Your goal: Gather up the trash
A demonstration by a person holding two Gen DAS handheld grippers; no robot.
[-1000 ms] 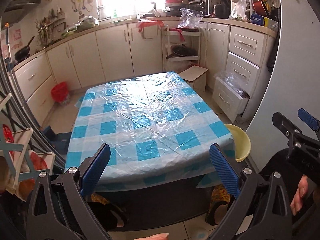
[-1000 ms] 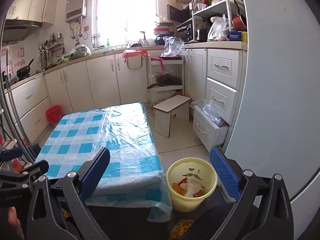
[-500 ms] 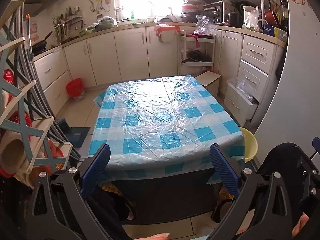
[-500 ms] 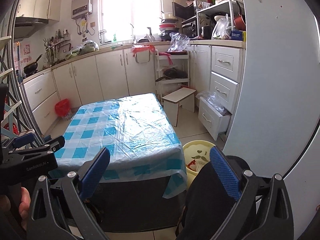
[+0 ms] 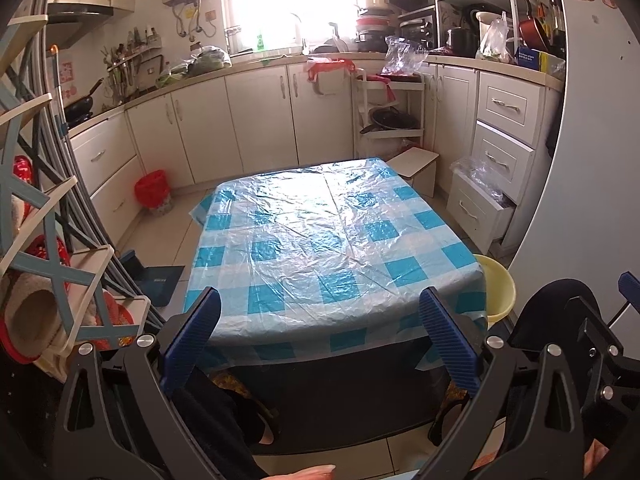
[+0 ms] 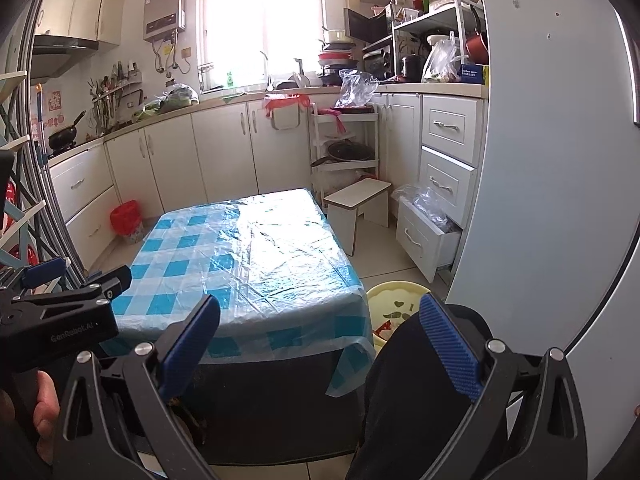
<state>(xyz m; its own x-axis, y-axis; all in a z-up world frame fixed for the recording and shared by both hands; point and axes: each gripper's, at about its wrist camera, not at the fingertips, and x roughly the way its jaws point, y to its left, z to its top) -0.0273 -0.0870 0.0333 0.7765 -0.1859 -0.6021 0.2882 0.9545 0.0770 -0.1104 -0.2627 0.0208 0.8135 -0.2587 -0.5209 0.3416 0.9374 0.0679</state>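
Worktop [image 5: 328, 240]: I see no trash on its checked cover.
Yellow bin [image 6: 394, 304]: at 4 o'clock off the worktop, scraps inside.
Left gripper [image 5: 320, 330]: fingers wide, nothing held.
Right gripper [image 6: 320, 332]: fingers wide, nothing held.
Progress: I judge collecting practically finished.

Table [image 5: 332, 240] in the middle, bin [image 6: 394, 304] beside its right corner, stool [image 6: 358, 200] behind

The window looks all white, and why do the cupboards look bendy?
Left wrist view: window blown out by daylight, glare on the tablecloth. Right wrist view: same white window; fisheye lens bends the cupboards and fridge edge.
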